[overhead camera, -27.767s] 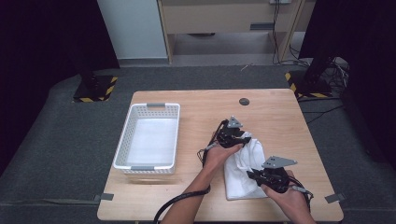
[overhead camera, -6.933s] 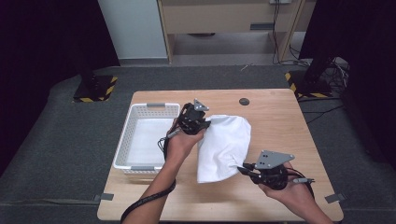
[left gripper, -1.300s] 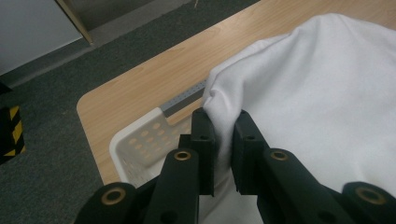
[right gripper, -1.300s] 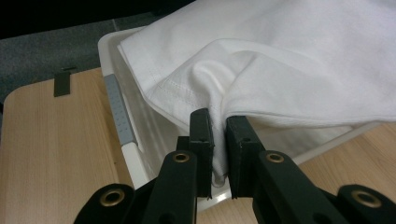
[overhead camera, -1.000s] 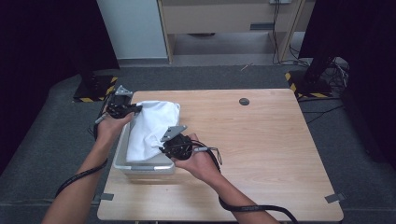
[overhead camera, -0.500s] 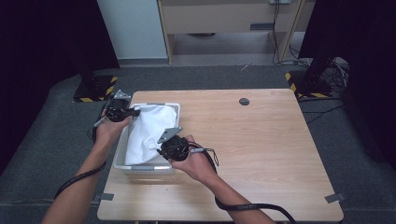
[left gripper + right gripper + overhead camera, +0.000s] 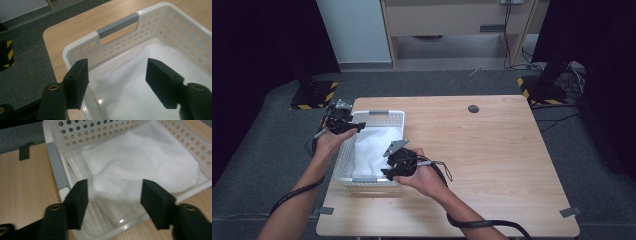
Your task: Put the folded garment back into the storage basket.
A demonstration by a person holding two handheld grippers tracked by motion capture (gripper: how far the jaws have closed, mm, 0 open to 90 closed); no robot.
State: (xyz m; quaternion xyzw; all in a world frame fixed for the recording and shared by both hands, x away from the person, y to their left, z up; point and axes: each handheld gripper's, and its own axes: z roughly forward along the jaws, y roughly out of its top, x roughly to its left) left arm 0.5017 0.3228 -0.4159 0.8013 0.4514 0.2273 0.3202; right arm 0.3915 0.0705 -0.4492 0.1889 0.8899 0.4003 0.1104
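Both tongs just opened, nothing left between the jaws: left tongs point(image 7: 357, 126) released over the far corner of the white basket point(image 7: 377, 113), right tongs point(image 7: 384, 173) released at its near edge. White cloth point(image 7: 373, 150), a second ago pinched at two corners and hanging above the rim, now dropped and lying crumpled inside the basket on the desk point(image 7: 492, 150). Placement looks done; probably only pulling both hands clear remains.

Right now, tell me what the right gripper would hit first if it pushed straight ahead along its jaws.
Most likely the white cloth lying in the white basket. The right gripper stands open over the basket's near corner, aimed at that heap; depth is hard to judge.
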